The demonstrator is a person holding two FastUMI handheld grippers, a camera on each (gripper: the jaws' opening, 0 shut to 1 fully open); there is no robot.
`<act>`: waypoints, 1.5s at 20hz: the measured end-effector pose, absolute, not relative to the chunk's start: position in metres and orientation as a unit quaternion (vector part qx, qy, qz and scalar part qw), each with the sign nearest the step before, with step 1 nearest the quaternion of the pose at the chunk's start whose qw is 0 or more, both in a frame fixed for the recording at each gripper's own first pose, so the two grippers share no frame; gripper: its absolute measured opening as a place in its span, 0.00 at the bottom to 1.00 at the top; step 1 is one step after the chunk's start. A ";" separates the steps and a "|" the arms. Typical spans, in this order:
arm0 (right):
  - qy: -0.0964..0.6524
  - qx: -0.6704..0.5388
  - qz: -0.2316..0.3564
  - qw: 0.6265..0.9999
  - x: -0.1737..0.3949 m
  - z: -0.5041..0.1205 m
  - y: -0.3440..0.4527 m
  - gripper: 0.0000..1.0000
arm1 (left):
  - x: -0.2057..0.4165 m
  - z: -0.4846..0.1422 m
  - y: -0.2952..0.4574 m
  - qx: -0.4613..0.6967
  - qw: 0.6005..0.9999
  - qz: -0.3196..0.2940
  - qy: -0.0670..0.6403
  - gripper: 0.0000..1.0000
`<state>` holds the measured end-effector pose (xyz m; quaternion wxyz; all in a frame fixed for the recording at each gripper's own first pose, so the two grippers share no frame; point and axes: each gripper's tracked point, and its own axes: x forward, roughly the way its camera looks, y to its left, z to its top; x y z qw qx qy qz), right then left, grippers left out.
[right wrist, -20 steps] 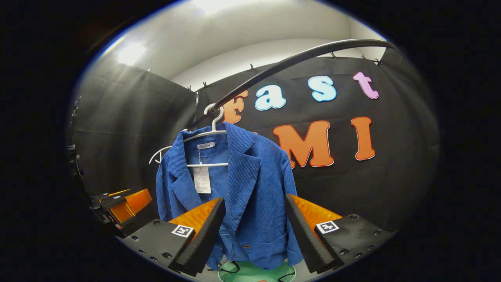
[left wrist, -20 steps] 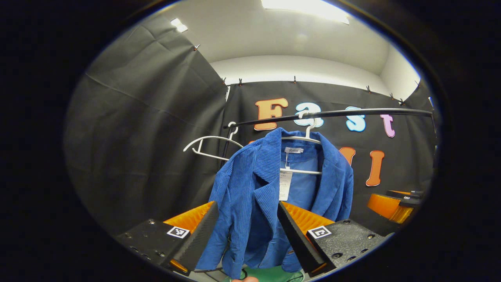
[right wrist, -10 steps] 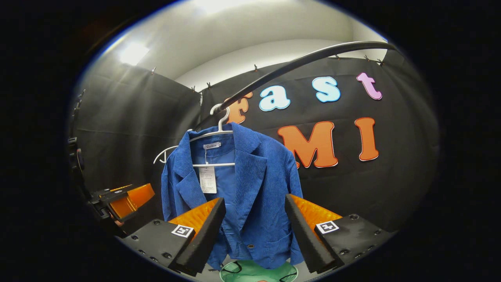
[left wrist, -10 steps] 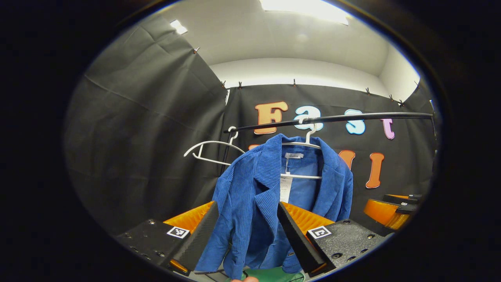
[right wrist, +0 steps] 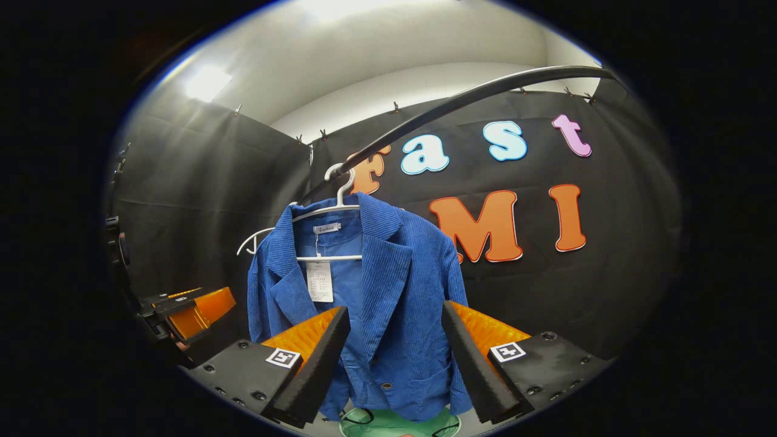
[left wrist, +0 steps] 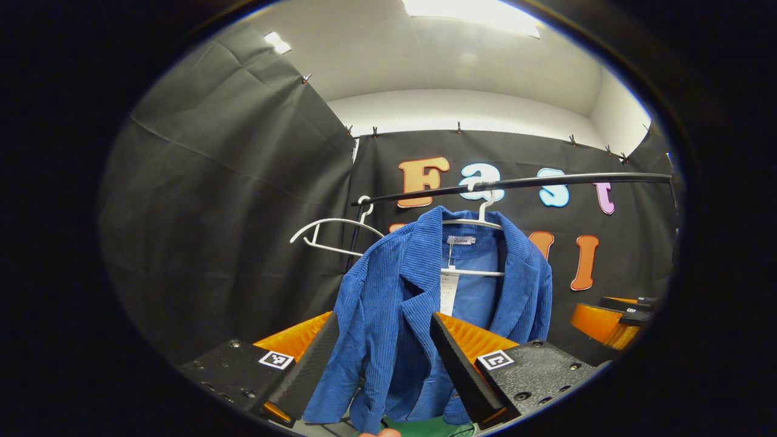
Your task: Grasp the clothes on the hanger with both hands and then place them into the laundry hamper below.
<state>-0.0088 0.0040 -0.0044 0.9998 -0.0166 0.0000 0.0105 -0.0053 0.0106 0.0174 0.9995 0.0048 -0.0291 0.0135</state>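
Note:
A blue corduroy jacket [left wrist: 394, 303] [right wrist: 388, 285] hangs on a white hanger [left wrist: 482, 215] [right wrist: 340, 188] from a black rail [left wrist: 546, 180] [right wrist: 461, 100]. A white tag [left wrist: 448, 292] [right wrist: 320, 281] dangles inside its collar. My left gripper [left wrist: 382, 370] is open in front of the jacket's left front, short of the cloth. My right gripper [right wrist: 394, 364] is open before the jacket's right front, apart from it. Below the jacket sits the green hamper [right wrist: 394, 422] [left wrist: 425, 426]. The right gripper [left wrist: 613, 318] also appears at the right edge of the left gripper view, the left gripper [right wrist: 188, 309] at the left of the right gripper view.
A second white hanger [left wrist: 331, 233] [right wrist: 250, 241] hangs bare on the rail's left end. Black cloth walls close in the booth behind and to the left.
Both views have shifted slightly: the jacket sits a little lower and more centred between each gripper's fingers. Both grippers stay open.

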 end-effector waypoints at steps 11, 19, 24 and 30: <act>-0.009 -0.017 0.011 1.000 -0.008 0.000 0.005 0.98 | -0.010 0.030 0.015 0.006 0.999 0.016 -0.040 0.95; -0.026 -0.007 0.022 0.999 0.023 0.010 0.015 0.90 | -0.011 0.039 0.023 0.009 0.999 0.020 -0.037 0.95; -0.009 -0.015 0.015 1.000 0.078 -0.015 0.031 0.98 | -0.008 0.036 0.034 0.010 1.000 0.008 -0.028 0.95; 0.035 -0.012 -0.067 0.997 0.147 -0.071 0.022 0.98 | 0.004 0.025 0.056 0.011 1.000 -0.027 -0.008 0.92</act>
